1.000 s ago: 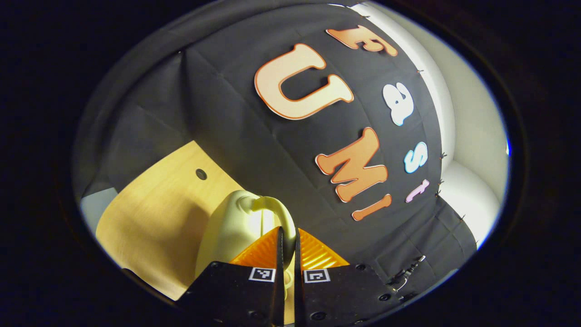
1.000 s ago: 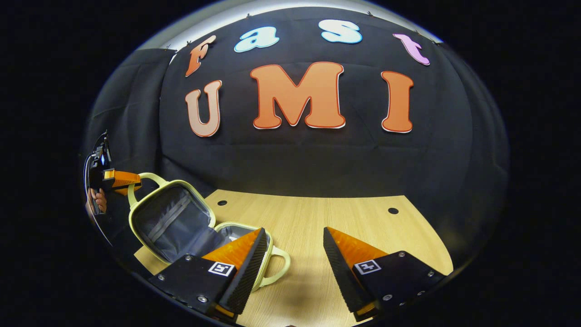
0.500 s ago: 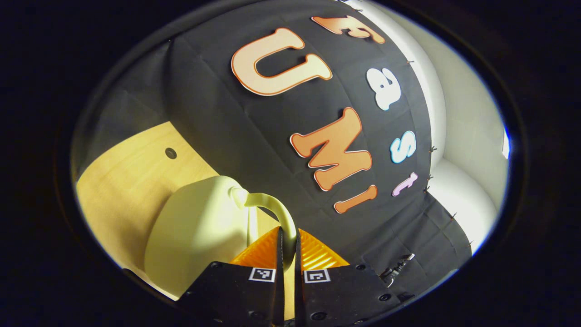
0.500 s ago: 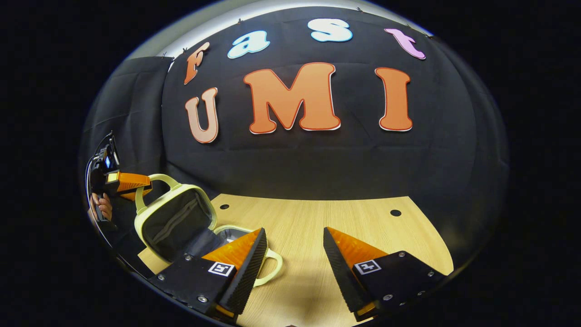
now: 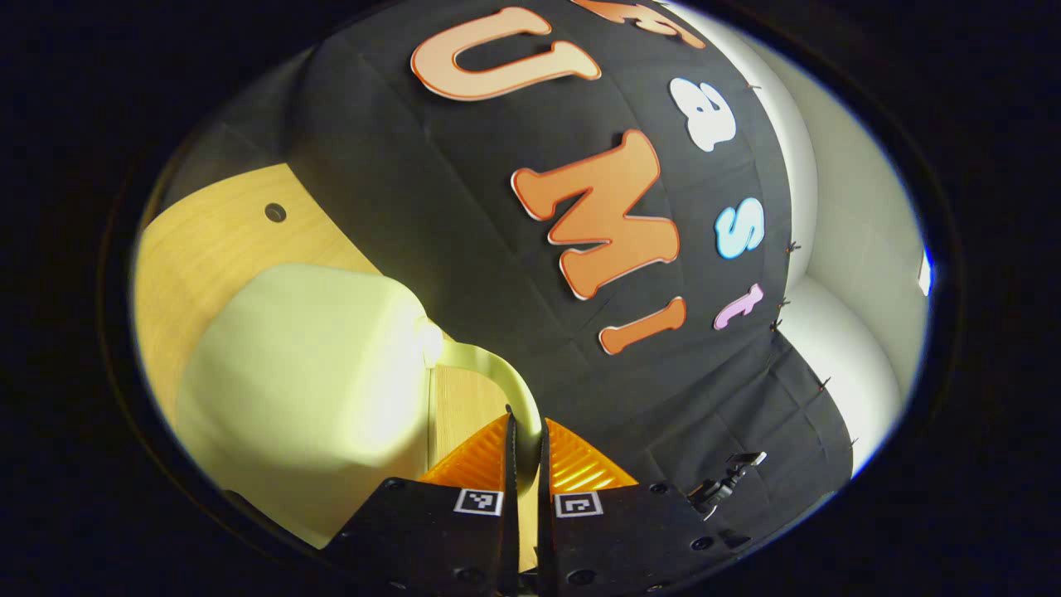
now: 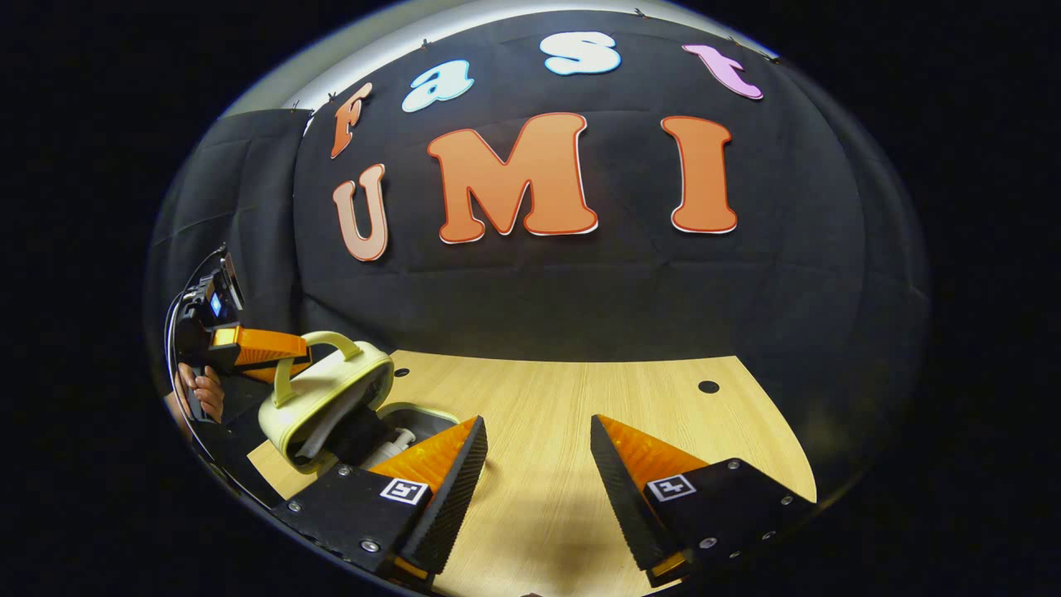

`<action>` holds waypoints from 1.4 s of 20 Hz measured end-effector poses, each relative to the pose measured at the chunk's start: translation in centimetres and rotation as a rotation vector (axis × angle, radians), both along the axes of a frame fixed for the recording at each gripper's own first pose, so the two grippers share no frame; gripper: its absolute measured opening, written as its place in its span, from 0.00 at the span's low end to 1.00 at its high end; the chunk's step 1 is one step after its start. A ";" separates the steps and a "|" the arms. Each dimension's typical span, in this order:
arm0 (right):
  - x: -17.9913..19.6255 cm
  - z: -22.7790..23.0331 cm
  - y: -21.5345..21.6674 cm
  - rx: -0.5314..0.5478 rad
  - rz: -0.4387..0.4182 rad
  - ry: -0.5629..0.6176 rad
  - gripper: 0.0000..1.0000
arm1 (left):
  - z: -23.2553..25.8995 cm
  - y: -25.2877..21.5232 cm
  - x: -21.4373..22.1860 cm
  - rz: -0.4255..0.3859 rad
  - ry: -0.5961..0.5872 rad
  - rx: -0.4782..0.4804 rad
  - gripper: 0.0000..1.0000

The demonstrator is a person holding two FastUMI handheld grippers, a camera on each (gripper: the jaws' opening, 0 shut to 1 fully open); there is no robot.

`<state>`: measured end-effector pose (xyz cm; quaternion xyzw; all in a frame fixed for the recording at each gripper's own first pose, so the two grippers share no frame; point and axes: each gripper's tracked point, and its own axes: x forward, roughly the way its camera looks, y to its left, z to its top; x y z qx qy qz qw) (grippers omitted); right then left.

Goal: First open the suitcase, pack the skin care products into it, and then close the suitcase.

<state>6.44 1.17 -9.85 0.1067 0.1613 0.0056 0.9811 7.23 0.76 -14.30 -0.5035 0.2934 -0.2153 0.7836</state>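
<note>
Left gripper view, suitcase lid: the pale yellow-green suitcase (image 5: 307,390) fills the lower left of the frame, its smooth outer shell facing the camera and lying over the wooden tabletop (image 5: 215,240).
Left gripper view, handle: a curved handle (image 5: 497,377) springs from the lid's right edge and bends down toward bottom centre, ending between the fingers.
Left gripper view, left claw (image 5: 524,435): clenched on the handle, both fingers pressed against it with almost no gap.
Right gripper view, hand: at the far left edge a hand (image 6: 201,390) holds the other tool, whose left claw (image 6: 286,356) reaches rightward to the suitcase's handle (image 6: 319,344).
Right gripper view, suitcase (image 6: 331,402): sits at lower left on the tabletop (image 6: 564,398), half closed; the lid tilts over the base like a clamshell, the opening facing right and toward the camera, the long axis running from lower left to upper right of the frame.
Right gripper view, contents: a whitish item (image 6: 394,439) shows inside the base; too small to tell what it is.
Right gripper view, right claw (image 6: 537,464): released, fingers spread wide at bottom centre, grasping nothing, with bare tabletop between them, just right of the suitcase.
</note>
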 end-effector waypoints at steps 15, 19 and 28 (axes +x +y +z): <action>-1.0 -3.8 -6.1 -0.019 0.023 0.024 0.81 | -14.1 -14.8 -3.0 -0.170 0.234 0.281 0.09; -0.5 -3.6 -7.2 -0.028 0.047 0.000 0.81 | -15.6 -15.5 -3.2 -0.154 0.239 0.410 0.19; 0.8 0.2 -8.0 -0.101 0.044 -0.115 0.86 | -5.3 -16.5 -2.2 -0.062 0.037 0.509 0.95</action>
